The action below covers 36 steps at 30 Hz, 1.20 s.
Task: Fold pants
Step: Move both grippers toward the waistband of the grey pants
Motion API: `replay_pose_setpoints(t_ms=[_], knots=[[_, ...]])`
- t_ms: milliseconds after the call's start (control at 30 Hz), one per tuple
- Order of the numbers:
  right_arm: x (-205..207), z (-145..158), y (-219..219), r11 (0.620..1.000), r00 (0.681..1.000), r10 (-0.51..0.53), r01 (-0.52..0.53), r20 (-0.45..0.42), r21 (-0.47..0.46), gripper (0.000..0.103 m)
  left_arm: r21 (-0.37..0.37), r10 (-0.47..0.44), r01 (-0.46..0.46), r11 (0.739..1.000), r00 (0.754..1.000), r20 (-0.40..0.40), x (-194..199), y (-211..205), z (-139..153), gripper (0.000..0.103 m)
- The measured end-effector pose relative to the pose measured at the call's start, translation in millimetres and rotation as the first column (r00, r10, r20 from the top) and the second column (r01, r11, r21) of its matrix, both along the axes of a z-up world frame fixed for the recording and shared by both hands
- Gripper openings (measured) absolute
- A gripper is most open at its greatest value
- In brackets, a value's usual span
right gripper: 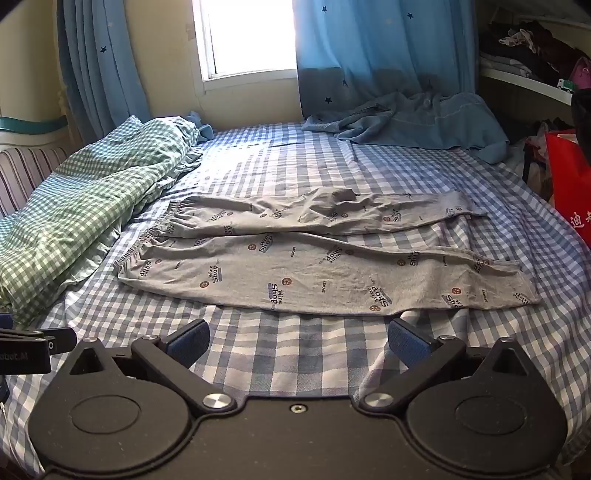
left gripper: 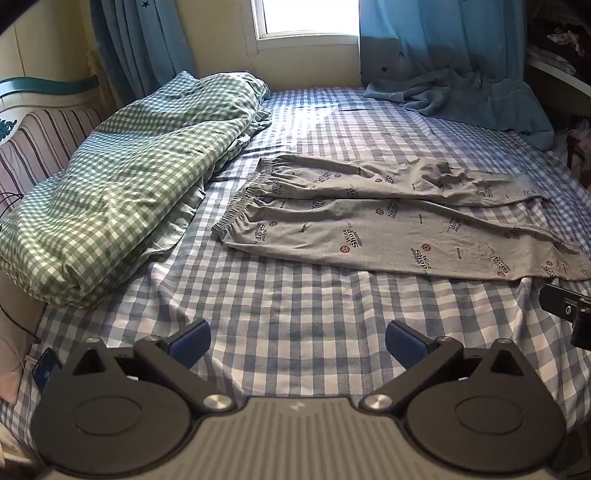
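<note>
Grey pants (right gripper: 314,258) lie spread on checked bed (right gripper: 295,369), unfolded

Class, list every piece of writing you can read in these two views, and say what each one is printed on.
"Wine Shop": repeated print on the grey pants.
"SPORTS": small repeated print on the same pants.
"obot.AI": partly cut off, on the left gripper at the frame edge.
White characters on the red bag: cut off, not readable.

Daylight from blown-out window (left gripper: 310,16), sunlit patch on bed (left gripper: 295,122), dim foreground, sharp, fisheye-bent edges
</note>
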State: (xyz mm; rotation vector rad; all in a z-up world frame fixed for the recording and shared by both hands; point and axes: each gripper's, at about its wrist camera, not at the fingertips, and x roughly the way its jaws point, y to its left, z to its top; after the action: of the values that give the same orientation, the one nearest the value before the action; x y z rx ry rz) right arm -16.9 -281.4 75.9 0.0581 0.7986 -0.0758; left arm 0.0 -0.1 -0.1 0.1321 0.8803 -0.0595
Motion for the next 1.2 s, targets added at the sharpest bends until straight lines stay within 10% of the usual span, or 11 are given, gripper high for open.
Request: replay_pose_setpoints(t_ms=[1200], knots=[[5, -5, 0, 1.0, 1.0, -0.007, 0.008, -0.018, 0.005, 0.103, 0.0, -0.011, 0.011, 1.0, 0.999, -0.03, 4, 5, -15, 0.103]])
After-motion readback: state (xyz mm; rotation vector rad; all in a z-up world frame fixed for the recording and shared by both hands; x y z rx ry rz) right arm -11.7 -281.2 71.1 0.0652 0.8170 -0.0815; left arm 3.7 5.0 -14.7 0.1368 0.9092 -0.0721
